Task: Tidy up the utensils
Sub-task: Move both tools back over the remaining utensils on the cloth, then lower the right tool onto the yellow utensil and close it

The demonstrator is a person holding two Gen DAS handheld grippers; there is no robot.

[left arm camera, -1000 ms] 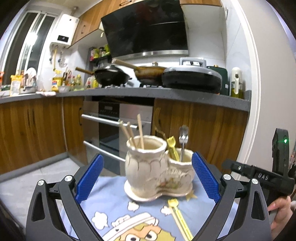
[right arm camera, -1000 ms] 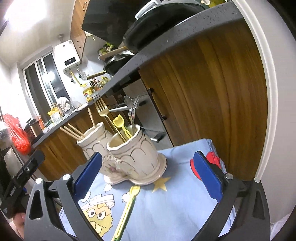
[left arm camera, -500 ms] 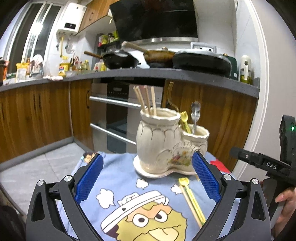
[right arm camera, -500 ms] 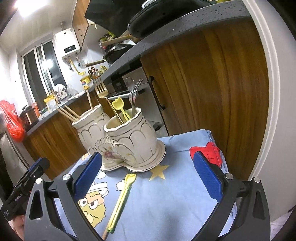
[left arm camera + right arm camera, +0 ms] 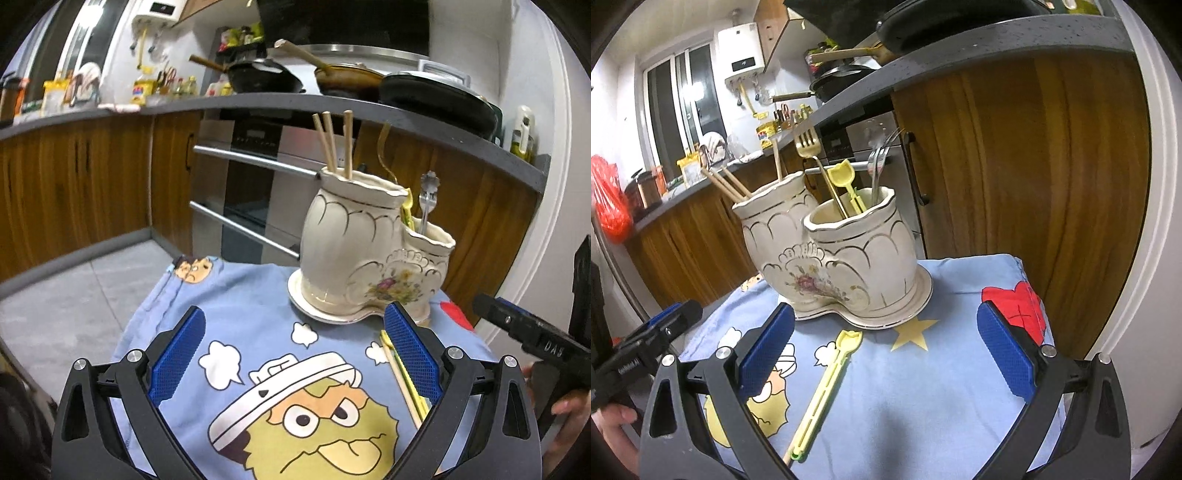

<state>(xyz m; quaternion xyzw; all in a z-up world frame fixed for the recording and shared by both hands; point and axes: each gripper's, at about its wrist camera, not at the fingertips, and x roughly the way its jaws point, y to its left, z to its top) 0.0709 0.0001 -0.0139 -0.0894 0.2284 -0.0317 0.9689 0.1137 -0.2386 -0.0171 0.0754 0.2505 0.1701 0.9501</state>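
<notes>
A cream two-cup ceramic utensil holder [image 5: 369, 258] [image 5: 834, 254] stands on a blue cartoon cloth [image 5: 240, 306] [image 5: 923, 387]. Its taller cup holds wooden chopsticks [image 5: 332, 144] [image 5: 726, 182]. Its lower cup holds a gold fork [image 5: 809, 146], a yellow spoon [image 5: 844, 177] and a silver fork [image 5: 879, 162]. A yellow utensil [image 5: 823, 391] lies flat on the cloth in front of the holder, with a wooden stick beside it [image 5: 400, 380]. My left gripper [image 5: 295, 358] is open and empty, over the cloth. My right gripper [image 5: 886, 354] is open and empty, above the lying utensil.
Wooden kitchen cabinets [image 5: 1015, 166] and an oven [image 5: 251, 192] stand behind the small table. Pans [image 5: 266, 75] sit on the grey counter [image 5: 110, 114]. The cloth's edges drop off on the left [image 5: 147, 306] and on the right [image 5: 1023, 266].
Both grippers have tilted down and drawn back, so more of the cloth shows. The holder and the lying utensil have not moved. Both grippers stay open.
</notes>
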